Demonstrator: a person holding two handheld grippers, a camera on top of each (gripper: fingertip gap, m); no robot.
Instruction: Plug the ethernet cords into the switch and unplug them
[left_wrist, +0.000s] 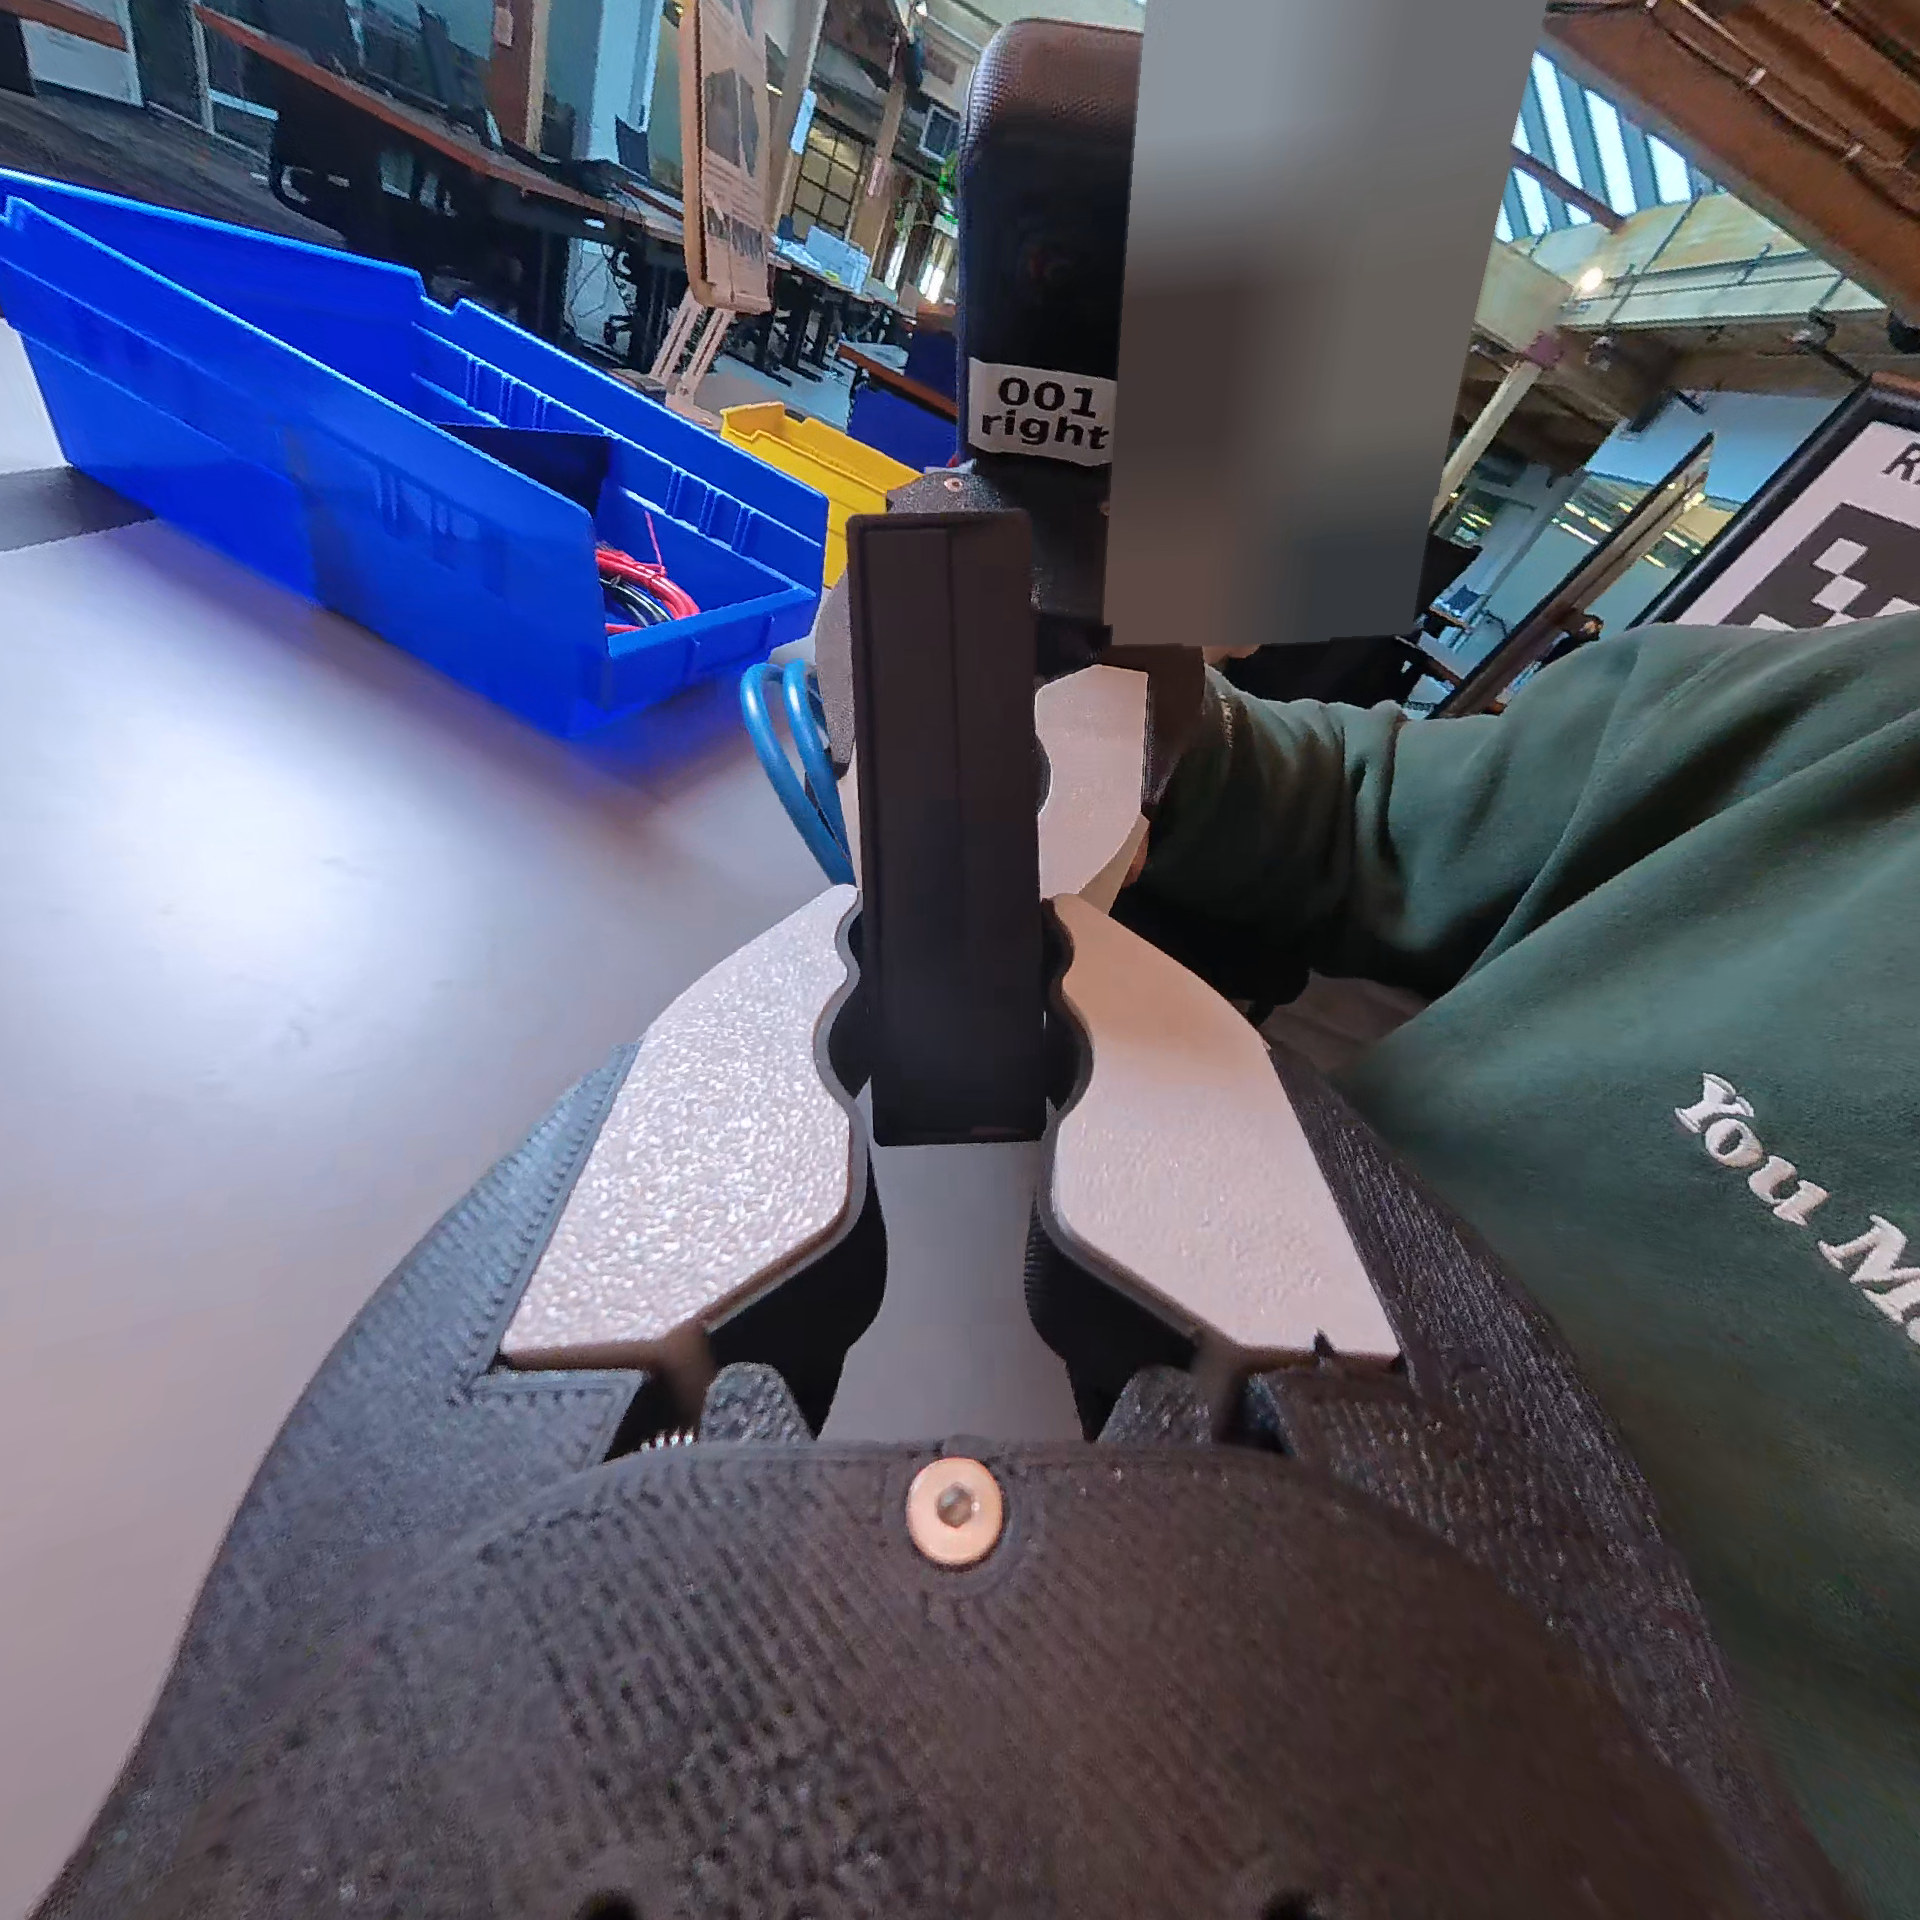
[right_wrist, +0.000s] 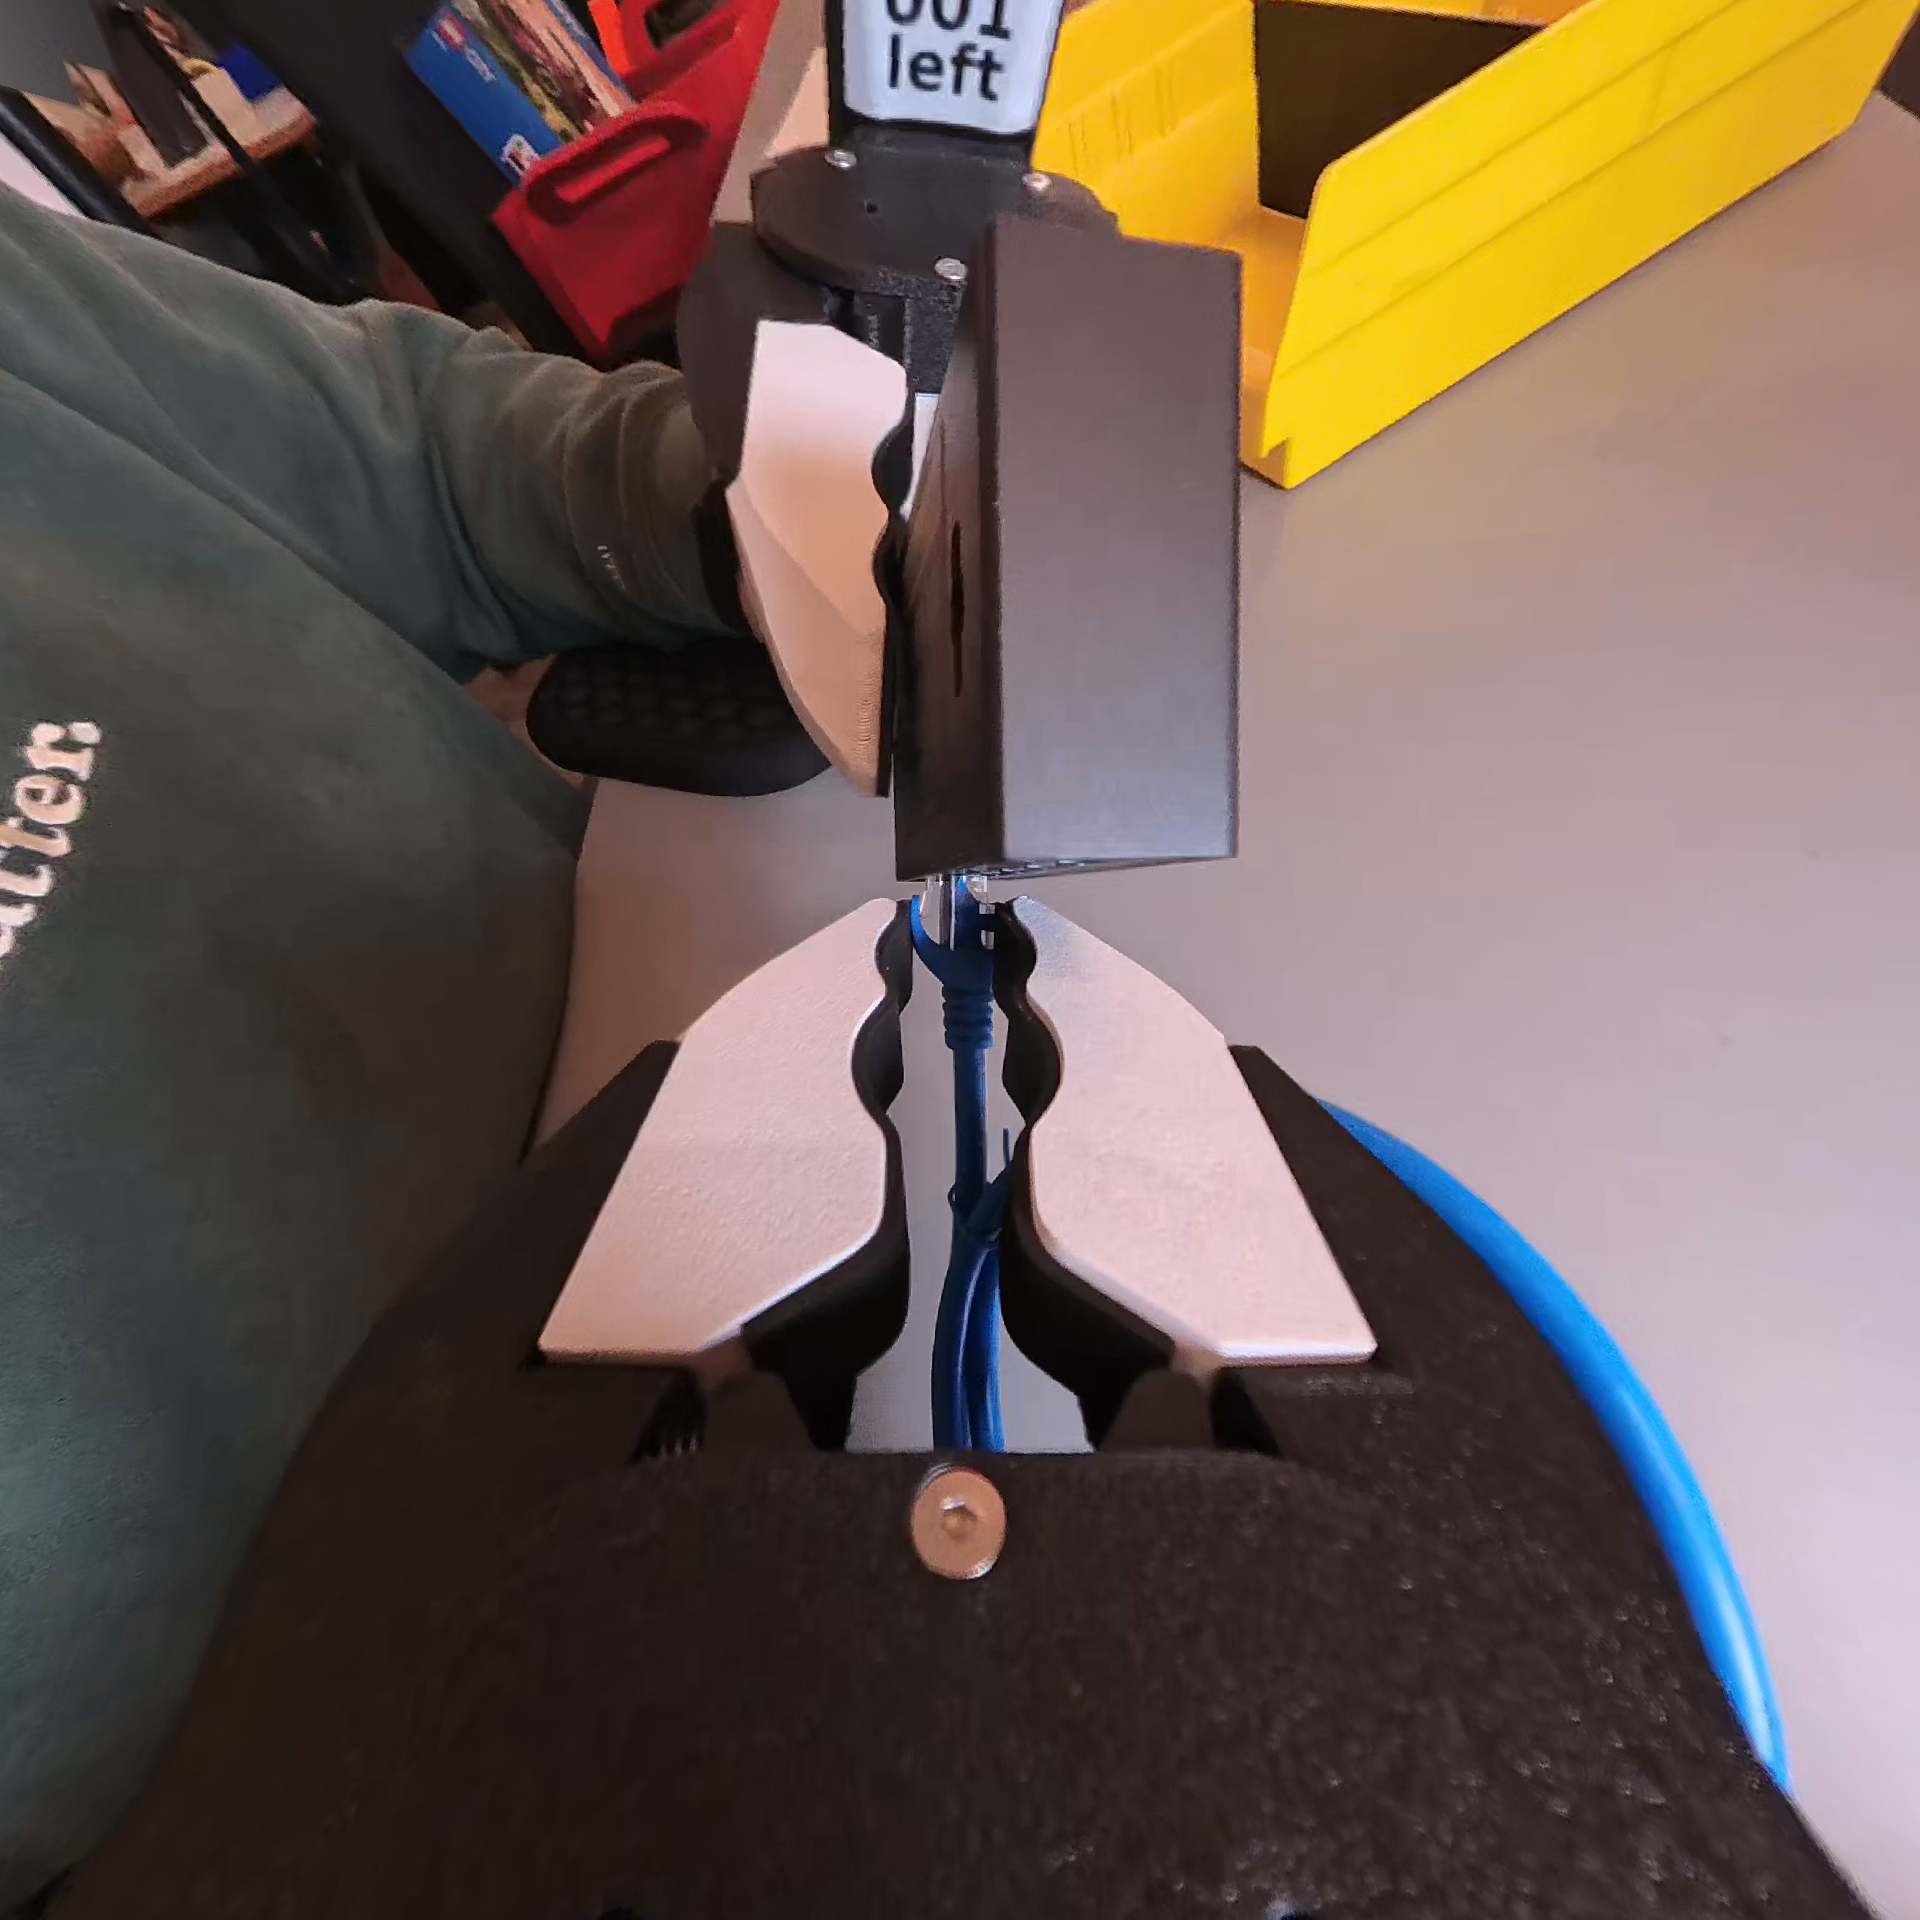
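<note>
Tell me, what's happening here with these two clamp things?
A person in a green sweatshirt works a handheld gripper in each hand. The left gripper is clamped on a black network switch, held up off the grey table. The right gripper pinches a blue ethernet cord just behind its plug, which sits right at the switch's port edge; whether it's seated isn't clear.

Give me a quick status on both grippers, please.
Left gripper shut on switch. Right gripper shut on blue cord, plug at switch port. Nothing in the way.
</note>
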